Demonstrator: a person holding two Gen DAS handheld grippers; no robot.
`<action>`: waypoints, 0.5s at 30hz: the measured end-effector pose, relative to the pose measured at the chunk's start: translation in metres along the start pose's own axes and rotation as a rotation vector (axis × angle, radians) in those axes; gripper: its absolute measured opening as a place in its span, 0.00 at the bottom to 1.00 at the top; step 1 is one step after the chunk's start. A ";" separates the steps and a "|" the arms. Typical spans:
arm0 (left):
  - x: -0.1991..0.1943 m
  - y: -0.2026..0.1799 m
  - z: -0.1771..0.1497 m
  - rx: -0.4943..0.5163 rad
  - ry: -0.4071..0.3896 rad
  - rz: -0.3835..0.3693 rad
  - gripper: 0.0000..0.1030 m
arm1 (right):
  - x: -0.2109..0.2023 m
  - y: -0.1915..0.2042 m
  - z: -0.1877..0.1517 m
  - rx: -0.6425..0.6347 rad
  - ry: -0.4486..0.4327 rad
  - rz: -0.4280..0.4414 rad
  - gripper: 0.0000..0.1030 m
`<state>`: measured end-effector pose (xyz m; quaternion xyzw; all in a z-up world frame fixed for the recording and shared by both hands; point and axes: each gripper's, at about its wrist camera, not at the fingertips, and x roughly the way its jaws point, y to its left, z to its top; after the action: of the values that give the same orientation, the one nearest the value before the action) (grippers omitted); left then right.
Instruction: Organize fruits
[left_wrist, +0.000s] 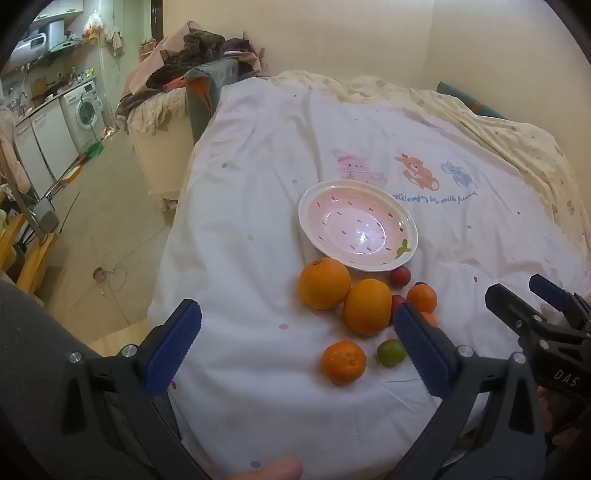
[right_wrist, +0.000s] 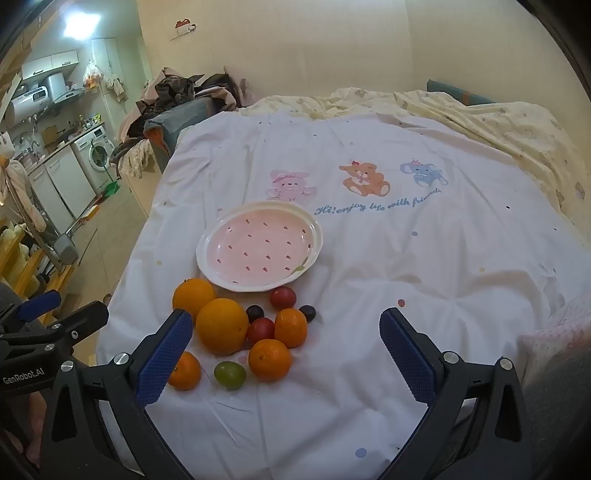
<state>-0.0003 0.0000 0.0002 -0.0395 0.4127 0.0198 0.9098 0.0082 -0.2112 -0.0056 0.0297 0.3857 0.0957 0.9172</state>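
Note:
A pink plate (left_wrist: 402, 221) (right_wrist: 207, 254) with a white rim lies empty on a white bed cover. In front of it lies a cluster of fruit: two large oranges (left_wrist: 324, 283) (right_wrist: 221, 325), several small tangerines (left_wrist: 343, 362) (right_wrist: 269, 359), a green lime (left_wrist: 390, 353) (right_wrist: 229, 375), red plums (left_wrist: 399, 277) (right_wrist: 282, 297) and dark grapes (right_wrist: 307, 313). My left gripper (left_wrist: 295, 350) is open and empty, hovering before the fruit. My right gripper (right_wrist: 286, 354) is open and empty, just right of the cluster; it also shows at the right edge of the left wrist view (left_wrist: 532, 299).
The white bed cover (right_wrist: 406, 277) with cartoon animal prints spreads over the bed, a yellow quilt (right_wrist: 498, 122) at its far side. The bed's left edge drops to a tiled floor (left_wrist: 103, 229). A clothes pile (left_wrist: 195, 55) and a washing machine (left_wrist: 86, 109) stand beyond.

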 end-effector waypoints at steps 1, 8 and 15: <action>0.000 0.000 0.000 0.000 0.000 0.001 1.00 | 0.000 0.000 0.000 0.000 -0.001 0.000 1.00; 0.000 0.000 0.000 -0.004 0.002 -0.004 1.00 | -0.001 0.002 0.000 -0.001 -0.001 0.000 1.00; 0.000 0.000 0.000 -0.005 0.002 -0.004 1.00 | -0.001 0.002 0.000 -0.003 -0.002 -0.003 1.00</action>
<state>-0.0003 0.0000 0.0002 -0.0426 0.4137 0.0188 0.9092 0.0070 -0.2095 -0.0045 0.0281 0.3847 0.0949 0.9177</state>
